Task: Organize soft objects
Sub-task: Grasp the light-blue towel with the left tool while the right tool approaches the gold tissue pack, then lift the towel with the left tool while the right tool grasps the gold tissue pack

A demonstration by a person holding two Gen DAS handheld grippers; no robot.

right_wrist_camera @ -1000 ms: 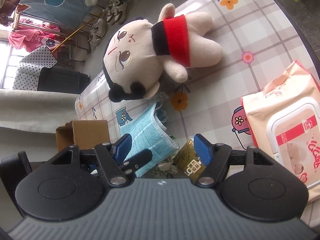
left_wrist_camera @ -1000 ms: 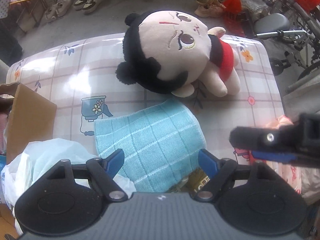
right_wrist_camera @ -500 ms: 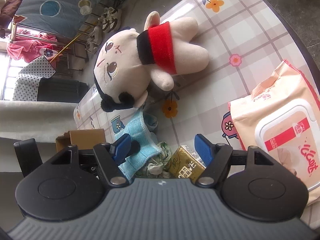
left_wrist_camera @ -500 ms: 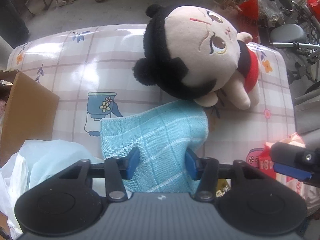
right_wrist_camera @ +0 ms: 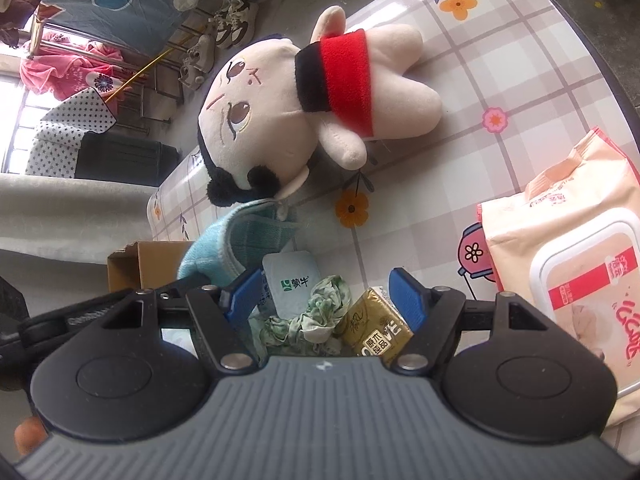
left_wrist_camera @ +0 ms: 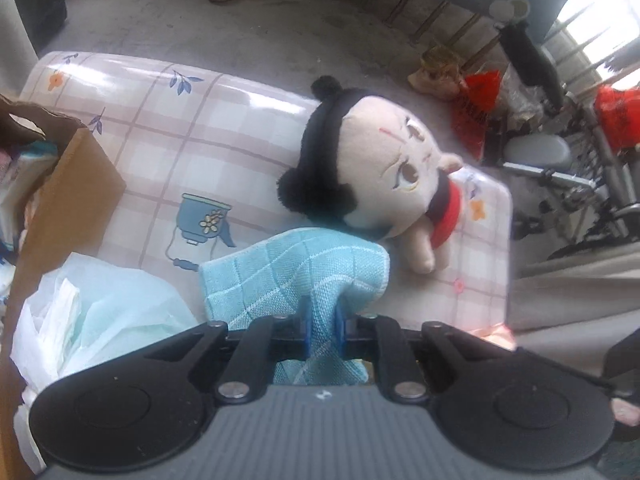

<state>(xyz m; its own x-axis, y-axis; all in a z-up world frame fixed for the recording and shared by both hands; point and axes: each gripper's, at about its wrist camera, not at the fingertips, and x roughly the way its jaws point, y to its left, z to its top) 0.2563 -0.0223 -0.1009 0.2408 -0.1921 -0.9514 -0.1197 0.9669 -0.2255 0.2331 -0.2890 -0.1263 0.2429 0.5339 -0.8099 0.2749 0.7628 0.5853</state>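
My left gripper (left_wrist_camera: 322, 330) is shut on the near edge of a light blue checked cloth (left_wrist_camera: 296, 272) and lifts that edge off the table; the cloth's far edge touches the plush doll. The cloth also shows in the right wrist view (right_wrist_camera: 236, 240), raised at the left. The plush doll (left_wrist_camera: 372, 184), with black hair, pale face and red band, lies on its side on the plaid tablecloth; the right wrist view shows it too (right_wrist_camera: 304, 108). My right gripper (right_wrist_camera: 324, 296) is open and empty above a crumpled green-white rag (right_wrist_camera: 316, 316).
A cardboard box (left_wrist_camera: 60, 200) and a white plastic bag (left_wrist_camera: 92, 312) stand at the left. A wet-wipes pack (right_wrist_camera: 568, 280), a gold tissue packet (right_wrist_camera: 376, 328) and a white milk pouch (right_wrist_camera: 292, 284) lie near my right gripper. The table edge (left_wrist_camera: 508, 248) runs at the right.
My left gripper has closed from wide open onto the blue cloth and raised its near edge. The lifted cloth uncovered the milk pouch and rag. My right gripper stayed open.
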